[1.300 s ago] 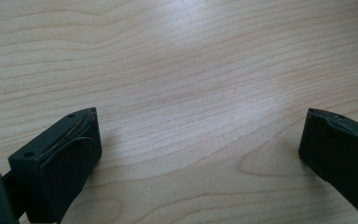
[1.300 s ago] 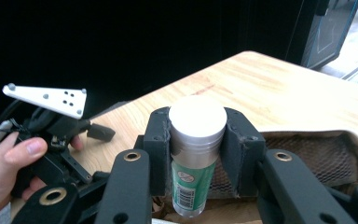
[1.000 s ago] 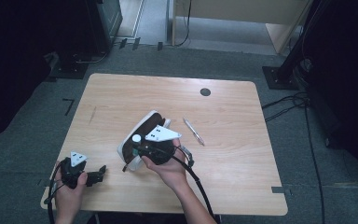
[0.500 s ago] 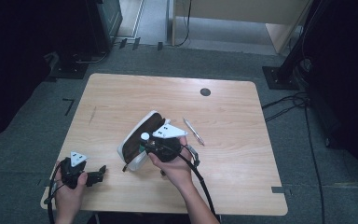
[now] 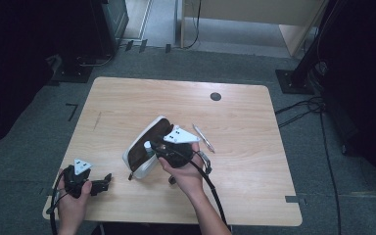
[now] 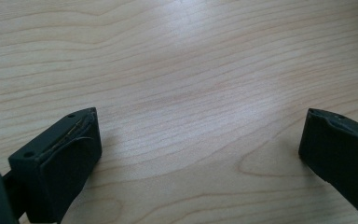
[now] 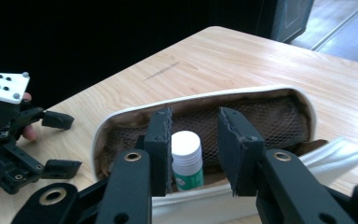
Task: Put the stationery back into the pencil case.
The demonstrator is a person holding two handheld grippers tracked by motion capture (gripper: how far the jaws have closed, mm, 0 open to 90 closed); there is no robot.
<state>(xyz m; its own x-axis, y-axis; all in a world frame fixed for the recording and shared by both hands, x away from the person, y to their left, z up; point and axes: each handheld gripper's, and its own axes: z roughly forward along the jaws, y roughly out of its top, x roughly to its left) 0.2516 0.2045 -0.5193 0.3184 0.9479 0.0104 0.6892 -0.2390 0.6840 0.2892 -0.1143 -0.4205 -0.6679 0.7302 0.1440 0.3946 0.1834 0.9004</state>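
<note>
1. Right tongs point(image 7: 193, 154) sit at the open mouth of a white pouch point(image 5: 144, 164) with a brown mesh lining, about mid-worktop in the high view.
2. In the right gripper view there's a small white-capped tube with a green label point(image 7: 187, 161) standing upright between the jaws, already down inside the pouch. One jaw looks to be right against it, the other has a visible gap, so the tongs are only partly apart and not clamped on it as far as I can see.
3. The pouch lies on its side at a slant, opening facing the person, with its white flap point(image 7: 333, 151) folded out to the right in the right gripper view.
4. Left tongs point(image 5: 103, 181) are parked near the front left corner of the worktop point(image 5: 127, 103), well apart from the pouch. The left gripper view has both jaws spread wide over bare wood, nothing between them.
5. Left hand point(image 5: 71, 196) is wrapped round its gripper; right hand point(image 5: 188, 171) comes in from the bottom edge and holds its gripper just beside the pouch.
6. A silver pen point(image 5: 203, 138) lies on the worktop just right of the pouch, not touching it.
7. There's a small dark round disc point(image 5: 216, 96) near the far edge of the worktop, well away from everything else.
</note>
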